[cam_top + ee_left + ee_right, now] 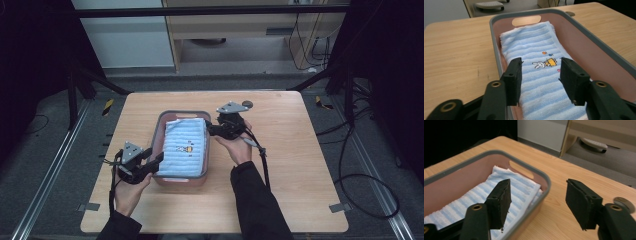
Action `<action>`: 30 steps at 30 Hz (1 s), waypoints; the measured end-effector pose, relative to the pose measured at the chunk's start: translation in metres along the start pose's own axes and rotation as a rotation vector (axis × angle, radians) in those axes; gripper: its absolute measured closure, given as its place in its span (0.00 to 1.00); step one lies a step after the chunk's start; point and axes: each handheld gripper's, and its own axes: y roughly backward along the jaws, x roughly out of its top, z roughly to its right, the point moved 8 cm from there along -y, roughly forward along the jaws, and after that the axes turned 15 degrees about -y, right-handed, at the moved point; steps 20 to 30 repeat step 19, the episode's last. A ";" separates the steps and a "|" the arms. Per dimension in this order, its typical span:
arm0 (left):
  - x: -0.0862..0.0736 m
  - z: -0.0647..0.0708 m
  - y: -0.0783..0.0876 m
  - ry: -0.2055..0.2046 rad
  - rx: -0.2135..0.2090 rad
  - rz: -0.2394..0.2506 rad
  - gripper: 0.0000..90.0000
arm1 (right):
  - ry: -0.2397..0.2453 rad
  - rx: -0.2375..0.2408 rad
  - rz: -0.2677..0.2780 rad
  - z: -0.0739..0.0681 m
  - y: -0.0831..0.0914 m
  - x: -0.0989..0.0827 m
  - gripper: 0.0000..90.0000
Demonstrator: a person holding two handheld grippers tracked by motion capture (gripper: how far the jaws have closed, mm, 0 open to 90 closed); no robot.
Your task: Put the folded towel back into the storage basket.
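Wooden table (280, 150) carries a pink bin (159, 131) with a grey rim at its middle, and a folded blue striped towel (184, 147) lies flat inside, filling most of the floor with its rabbit print up. At the bin's near left end, the left gripper (156, 159) hangs with jaws about half open above the towel, nothing between them; the right gripper (212, 129) sits at the far right rim, jaws wide, one over the towel and one outside the wall, empty too. A jaw drawn back low could catch the rim and tip or drag the bin, or snag a fold and rumple the towel.
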 end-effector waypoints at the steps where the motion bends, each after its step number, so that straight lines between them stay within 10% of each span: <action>1: 0.001 -0.001 0.002 0.005 -0.003 0.006 0.52 | -0.010 -0.002 0.012 0.005 0.007 0.001 0.37; 18: -0.003 -0.021 0.022 -0.031 -0.012 0.080 0.31 | -0.136 -0.124 0.082 0.109 0.116 -0.050 0.28; 30: -0.005 -0.021 0.024 -0.035 -0.011 0.079 0.31 | -0.136 -0.124 0.082 0.109 0.116 -0.050 0.28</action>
